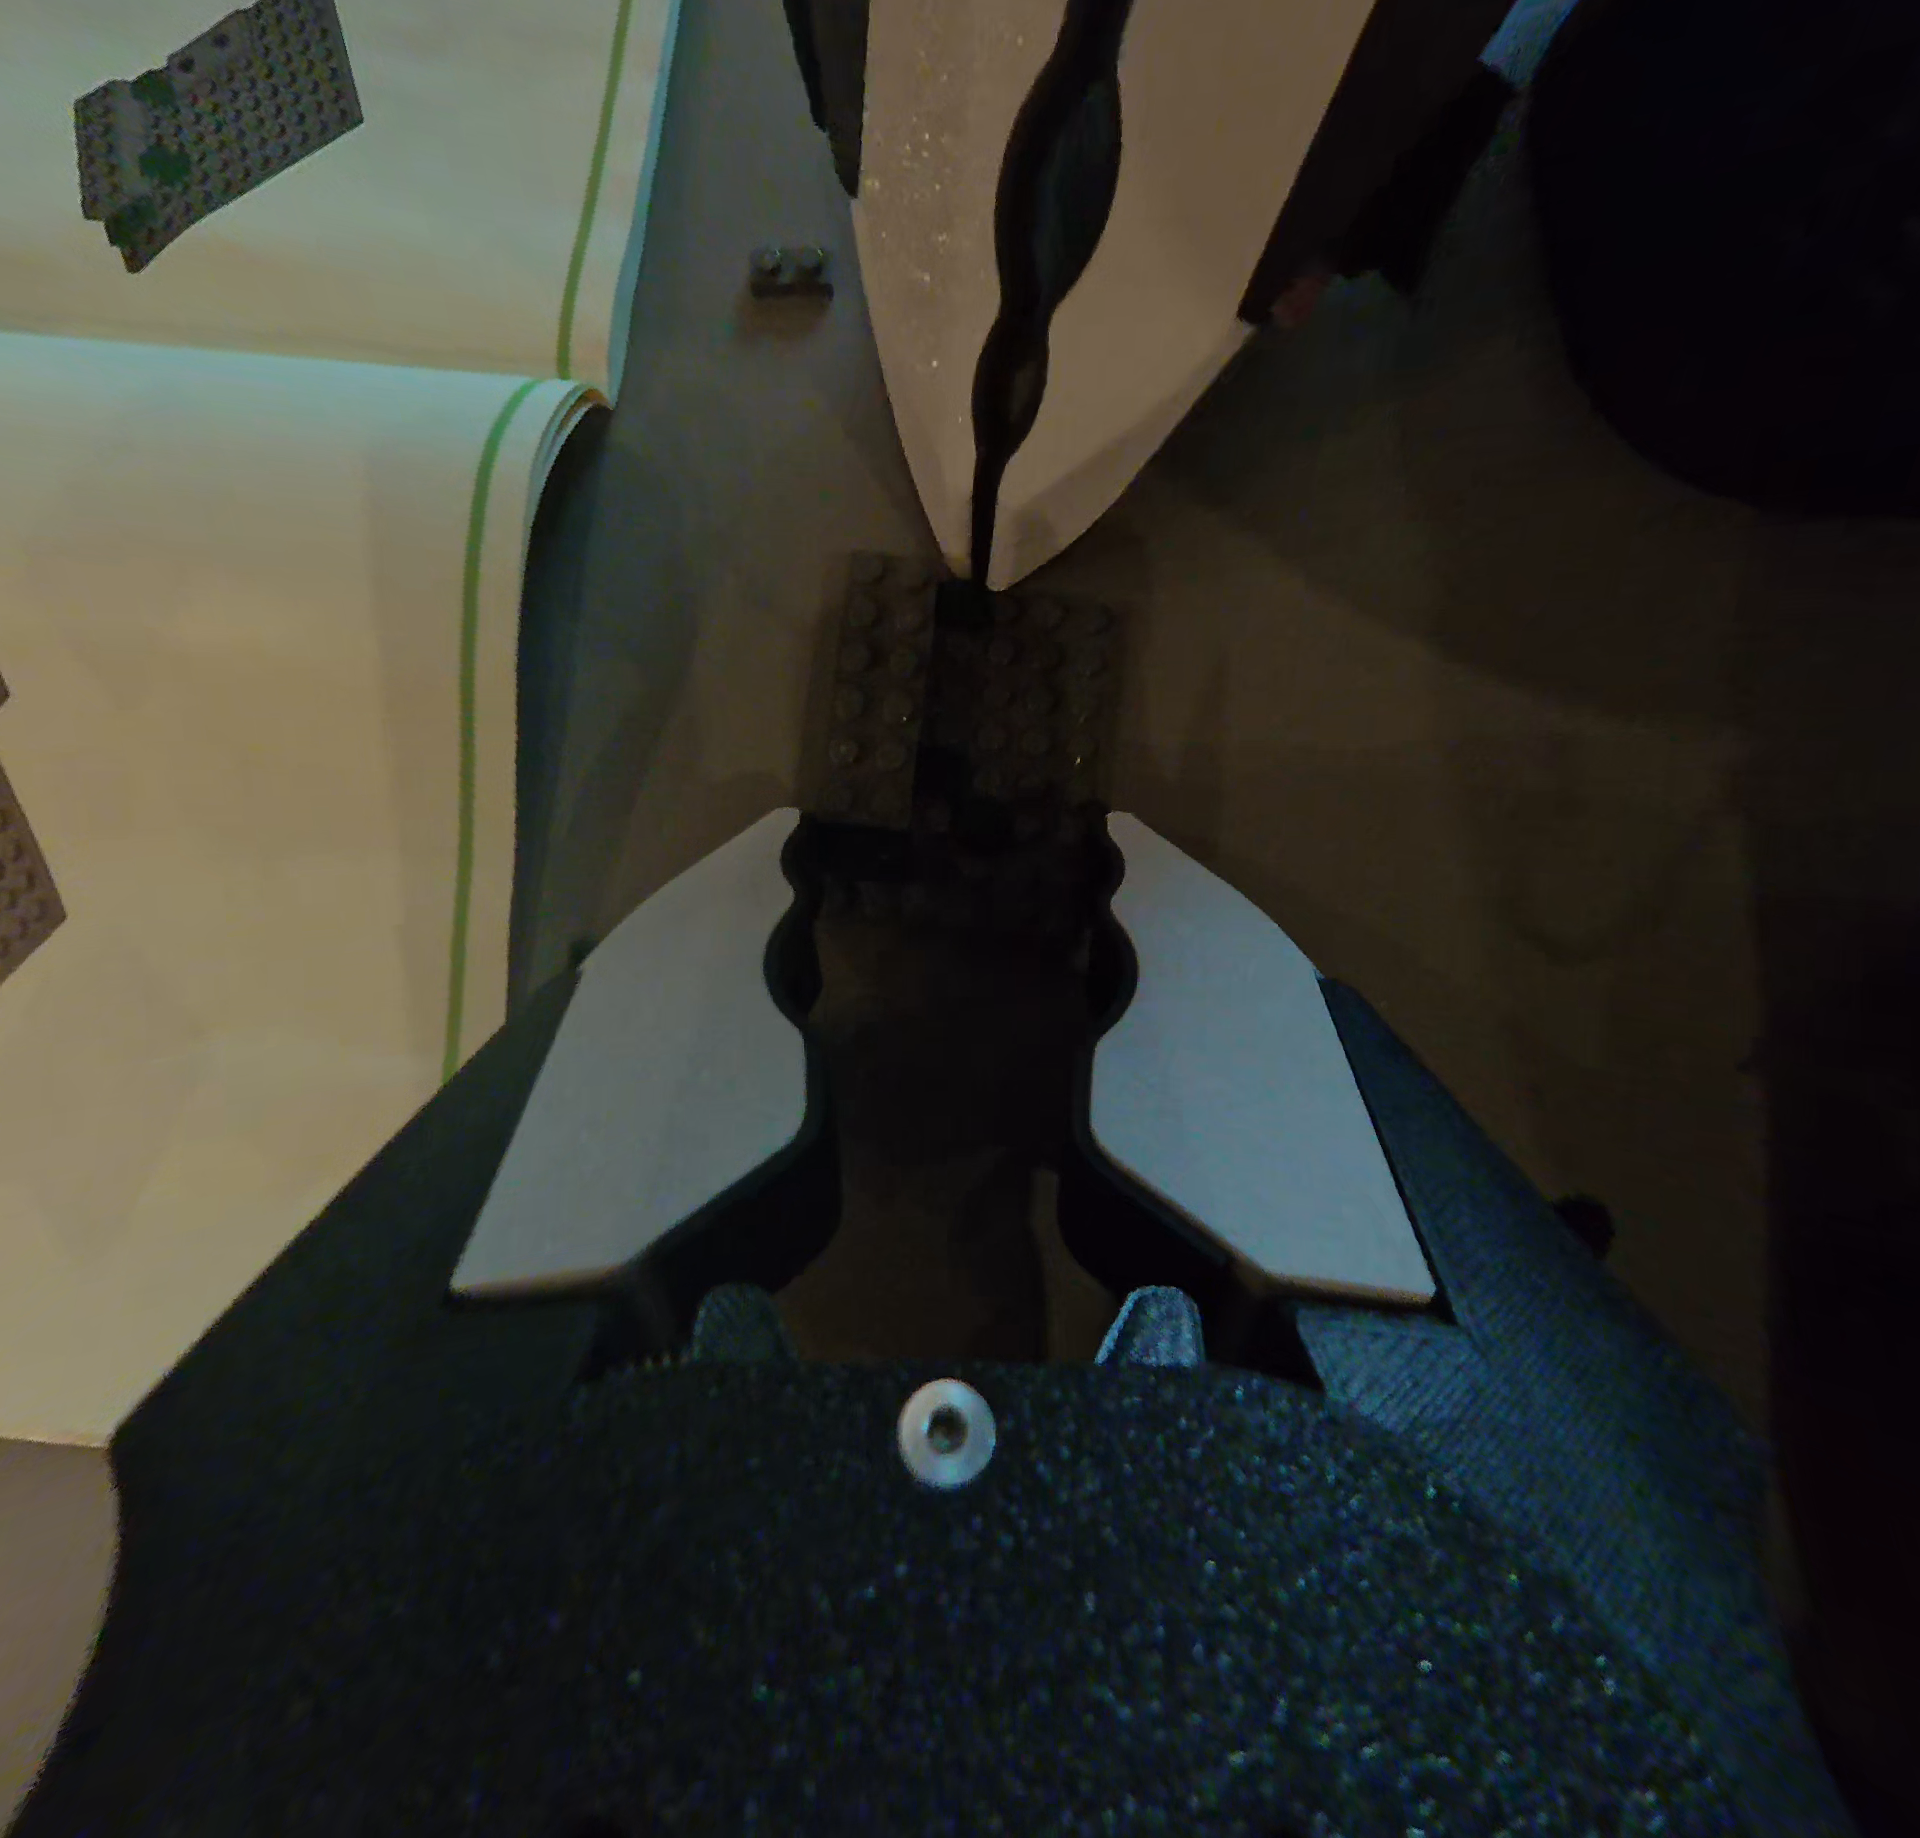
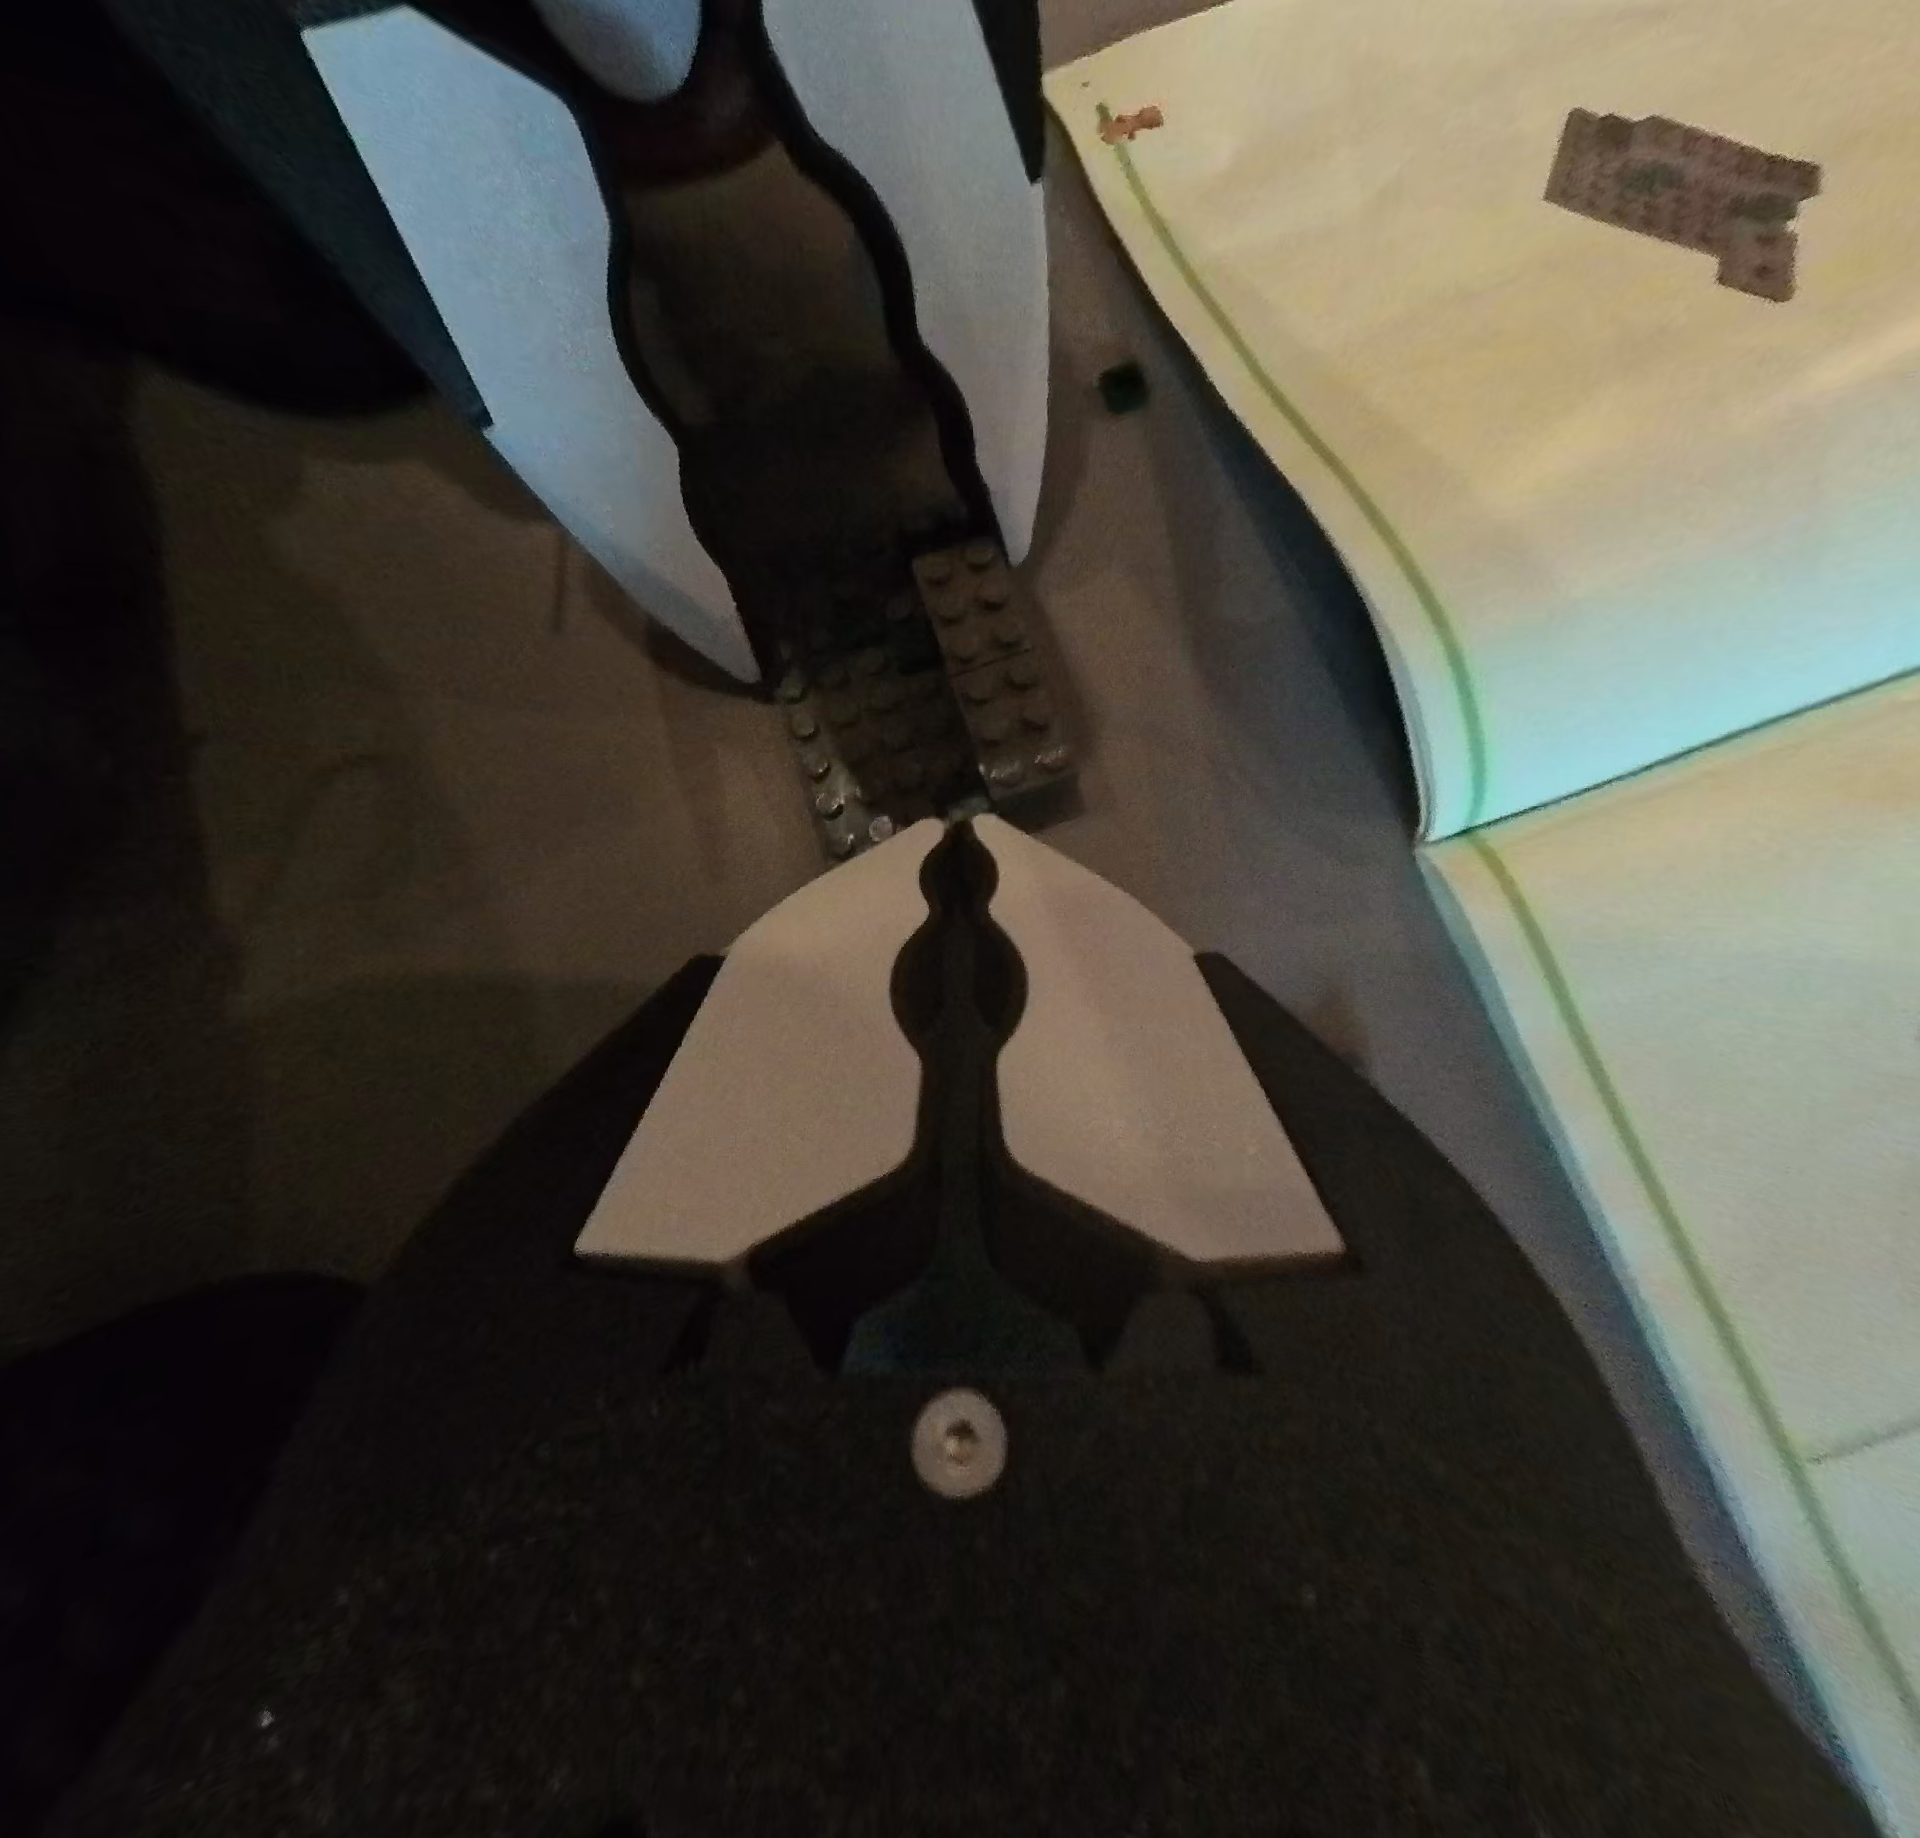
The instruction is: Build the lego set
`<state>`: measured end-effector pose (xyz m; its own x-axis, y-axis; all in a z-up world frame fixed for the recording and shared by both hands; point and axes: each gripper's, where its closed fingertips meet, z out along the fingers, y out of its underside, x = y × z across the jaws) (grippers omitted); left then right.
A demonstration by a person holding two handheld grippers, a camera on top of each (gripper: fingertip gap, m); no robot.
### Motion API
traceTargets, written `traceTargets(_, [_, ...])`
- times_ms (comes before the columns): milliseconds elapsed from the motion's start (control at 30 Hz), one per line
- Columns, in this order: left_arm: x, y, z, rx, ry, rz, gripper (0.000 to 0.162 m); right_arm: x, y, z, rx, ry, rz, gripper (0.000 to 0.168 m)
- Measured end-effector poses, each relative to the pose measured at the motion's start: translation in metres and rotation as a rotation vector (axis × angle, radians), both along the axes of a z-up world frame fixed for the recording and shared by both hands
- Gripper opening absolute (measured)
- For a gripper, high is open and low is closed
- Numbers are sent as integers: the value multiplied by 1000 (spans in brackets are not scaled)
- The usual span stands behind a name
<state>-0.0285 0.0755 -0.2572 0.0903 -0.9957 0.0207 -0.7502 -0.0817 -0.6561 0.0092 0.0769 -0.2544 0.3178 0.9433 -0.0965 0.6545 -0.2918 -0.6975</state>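
1. The lego build, a flat dark grey plate with round bumps, lay on the grey table between the two grippers. It sat in deep shadow, so its colours were hard to tell.
2. The left gripper had its white fingers spread wide around the plate's near end; whether they squeezed it, I could not tell.
3. The right gripper was pinched nearly closed, tips touching the plate's edge (anything tiny between them was hidden).
4. The paper booklet lay open beside the build, cut off by the frame, with pictures and green lines.
5. A small grey piece sat apart.
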Motion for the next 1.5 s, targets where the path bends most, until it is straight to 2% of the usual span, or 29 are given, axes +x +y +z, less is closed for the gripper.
traceTargets(1500, [1, 0, 0, 8, -4, -3, 50, 2, 4, 1, 23, 19, -19, 0])
